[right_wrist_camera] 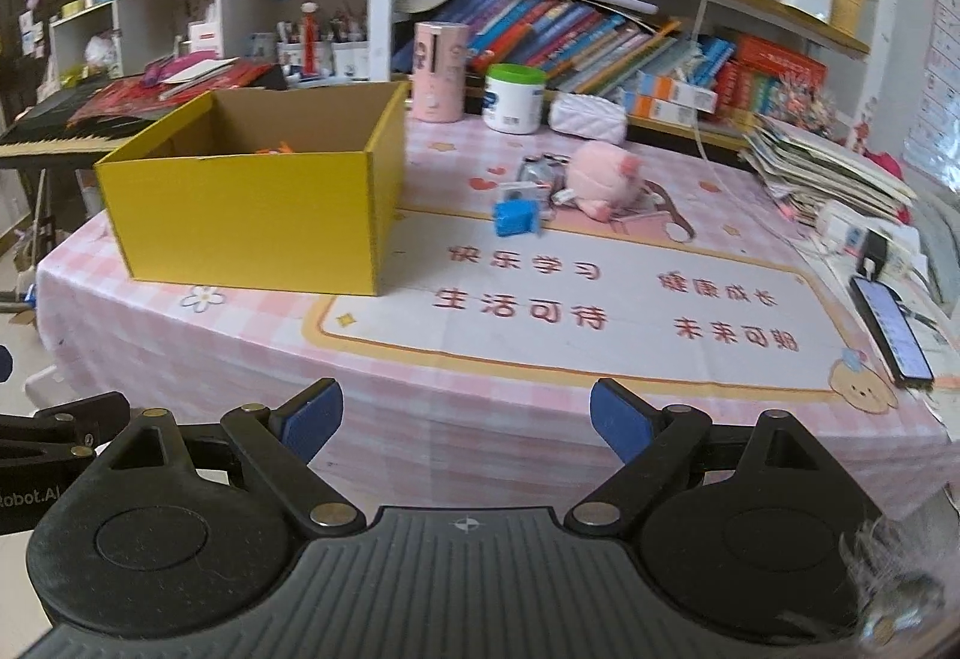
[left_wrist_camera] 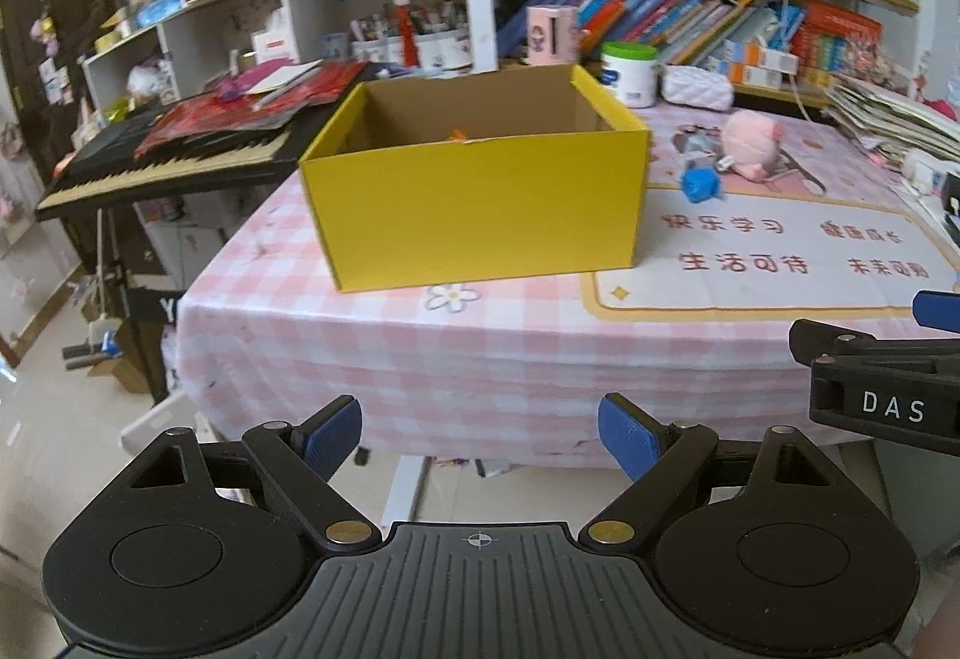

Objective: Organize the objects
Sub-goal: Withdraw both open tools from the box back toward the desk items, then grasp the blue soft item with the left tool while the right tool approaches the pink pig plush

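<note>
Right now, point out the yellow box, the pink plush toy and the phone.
yellow box (right_wrist_camera: 252, 221), right wrist view, front wall.
pink plush toy (right_wrist_camera: 600, 173), right wrist view, body.
phone (right_wrist_camera: 891, 329), right wrist view, screen.

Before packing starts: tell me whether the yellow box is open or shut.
Open. The yellow box has no lid on top, its brown inner walls show, and something orange peeks above the front rim.

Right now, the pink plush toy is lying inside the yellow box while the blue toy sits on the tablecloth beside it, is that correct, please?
Not quite. The pink plush toy is not inside the yellow box; it lies on the tablecloth, to the right of the box and apart from it. The blue toy does sit on the tablecloth beside the plush. The right wrist view shows this most clearly.
</note>
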### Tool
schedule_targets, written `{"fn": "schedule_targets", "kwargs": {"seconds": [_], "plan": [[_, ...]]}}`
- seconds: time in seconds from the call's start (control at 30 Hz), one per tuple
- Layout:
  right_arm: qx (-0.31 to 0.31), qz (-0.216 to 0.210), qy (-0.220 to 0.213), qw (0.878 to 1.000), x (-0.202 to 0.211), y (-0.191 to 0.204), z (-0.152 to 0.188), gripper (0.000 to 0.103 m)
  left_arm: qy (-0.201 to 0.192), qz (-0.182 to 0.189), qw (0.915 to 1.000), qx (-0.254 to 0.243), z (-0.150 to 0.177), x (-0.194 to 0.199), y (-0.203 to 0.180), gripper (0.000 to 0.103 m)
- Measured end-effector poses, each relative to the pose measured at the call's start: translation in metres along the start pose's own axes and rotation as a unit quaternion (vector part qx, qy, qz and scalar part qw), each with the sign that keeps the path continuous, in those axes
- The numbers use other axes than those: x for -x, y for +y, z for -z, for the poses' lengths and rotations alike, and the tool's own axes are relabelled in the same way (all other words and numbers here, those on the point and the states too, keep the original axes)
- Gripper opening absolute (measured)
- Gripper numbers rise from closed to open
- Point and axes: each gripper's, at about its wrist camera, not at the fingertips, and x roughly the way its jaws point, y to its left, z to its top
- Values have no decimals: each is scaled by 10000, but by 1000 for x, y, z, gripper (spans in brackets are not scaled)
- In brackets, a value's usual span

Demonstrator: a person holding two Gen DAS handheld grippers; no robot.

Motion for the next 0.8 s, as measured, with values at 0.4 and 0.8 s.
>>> {"fn": "schedule_targets", "kwargs": {"seconds": [0.4,0.8], "plan": [[-313,331,45,9990,-12,-38,-9,90,-54,301,9991,-277,-21,-18,-34,88],[-321,325,170,9988,-44,-66,-23,90,55,370,9989,-299,-43,-46,-61,88]]}}
